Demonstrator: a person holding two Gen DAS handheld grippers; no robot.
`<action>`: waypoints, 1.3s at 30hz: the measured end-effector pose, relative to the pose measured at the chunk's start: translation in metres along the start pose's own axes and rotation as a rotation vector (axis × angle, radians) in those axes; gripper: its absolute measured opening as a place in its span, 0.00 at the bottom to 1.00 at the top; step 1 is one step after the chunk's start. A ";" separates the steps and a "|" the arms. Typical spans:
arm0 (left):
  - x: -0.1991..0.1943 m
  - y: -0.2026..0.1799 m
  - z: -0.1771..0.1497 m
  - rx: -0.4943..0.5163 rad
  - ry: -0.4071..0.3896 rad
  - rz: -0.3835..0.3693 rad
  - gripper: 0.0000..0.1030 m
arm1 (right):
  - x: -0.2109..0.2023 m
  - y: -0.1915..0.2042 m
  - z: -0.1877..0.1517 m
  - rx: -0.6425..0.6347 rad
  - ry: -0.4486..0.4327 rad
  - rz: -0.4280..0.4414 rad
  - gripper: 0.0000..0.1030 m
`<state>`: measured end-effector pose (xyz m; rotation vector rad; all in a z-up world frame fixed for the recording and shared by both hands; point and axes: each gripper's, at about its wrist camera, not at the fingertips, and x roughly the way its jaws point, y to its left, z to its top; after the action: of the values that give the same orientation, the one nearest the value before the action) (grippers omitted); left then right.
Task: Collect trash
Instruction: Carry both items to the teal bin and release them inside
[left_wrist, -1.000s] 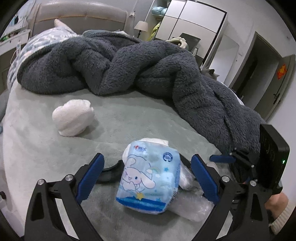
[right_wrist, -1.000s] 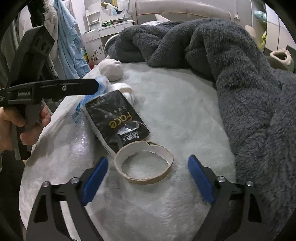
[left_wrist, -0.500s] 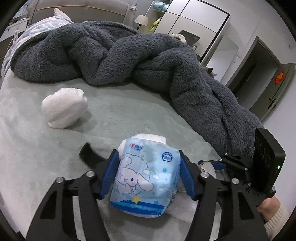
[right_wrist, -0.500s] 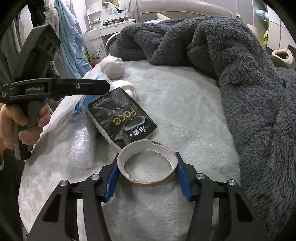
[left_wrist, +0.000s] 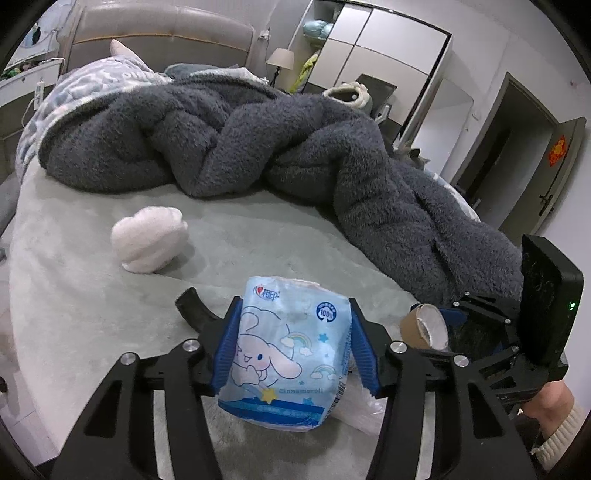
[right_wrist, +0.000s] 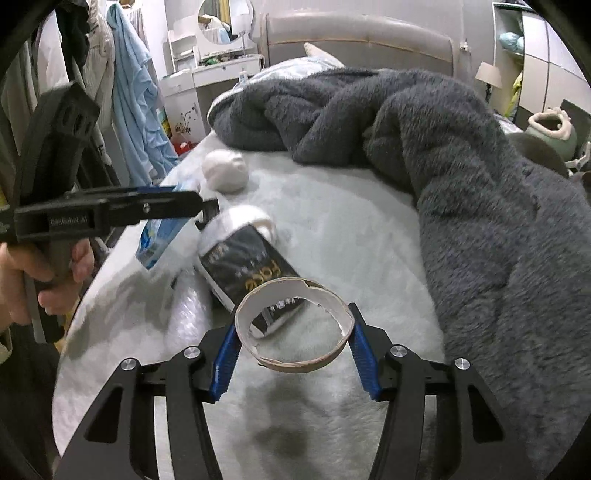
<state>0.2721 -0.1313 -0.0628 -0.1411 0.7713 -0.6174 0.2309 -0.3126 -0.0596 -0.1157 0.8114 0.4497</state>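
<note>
Bedroom clutter spreads across a pale green bed (left_wrist: 92, 295), where a dark grey fleece blanket (left_wrist: 258, 147) lies bunched toward the headboard and a white wad of tissue (left_wrist: 149, 240) sits alone on the cover. At the near edge, the left gripper (left_wrist: 293, 347) is closing, its blue pads pressed on a blue cartoon-print tissue pack (left_wrist: 288, 358) raised off the bed. Beside it, the right gripper (right_wrist: 293, 356) is clamped on a torn cardboard ring (right_wrist: 293, 325), held clear of the bed above a black packet (right_wrist: 247, 266) and crumpled clear plastic (right_wrist: 188, 317).
</note>
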 end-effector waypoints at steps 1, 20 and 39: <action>-0.004 0.000 0.000 -0.005 -0.008 0.009 0.56 | -0.003 0.000 0.002 0.004 -0.008 -0.002 0.54; -0.091 0.025 -0.024 -0.102 -0.043 0.249 0.56 | -0.026 0.066 0.039 -0.005 -0.099 0.087 0.54; -0.152 0.091 -0.078 -0.198 0.012 0.469 0.56 | -0.006 0.157 0.079 -0.079 -0.104 0.219 0.54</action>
<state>0.1770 0.0371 -0.0568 -0.1319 0.8408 -0.0971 0.2127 -0.1517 0.0107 -0.0765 0.7063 0.6894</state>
